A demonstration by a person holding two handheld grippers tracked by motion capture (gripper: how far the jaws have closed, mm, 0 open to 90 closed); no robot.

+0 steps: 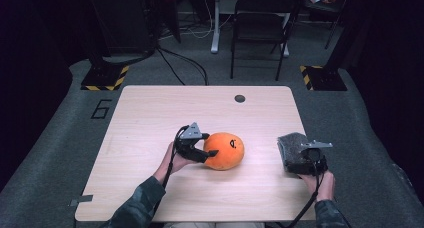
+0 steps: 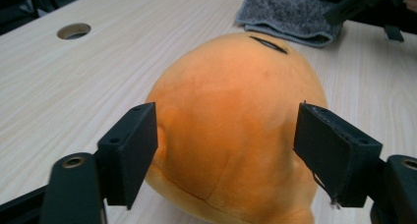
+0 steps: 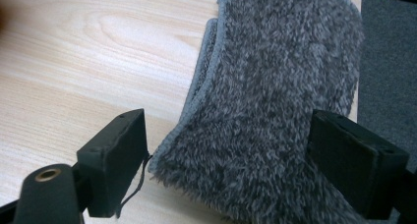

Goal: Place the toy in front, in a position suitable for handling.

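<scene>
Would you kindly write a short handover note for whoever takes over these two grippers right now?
Left gripper: open, jaws flanking the round orange plush toy at mid-table, pads not pressing.
Right gripper: open, jaws on either side of the folded grey fluffy towel at the light wooden table's right edge.
Done: both things lie flat on the table.
Left: neither is gripped yet.

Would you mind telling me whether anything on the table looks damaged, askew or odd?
Only small things: the grey towel overhangs the table's right edge, and loose threads hang from the gripper fingers. The orange plush looks intact.
</scene>
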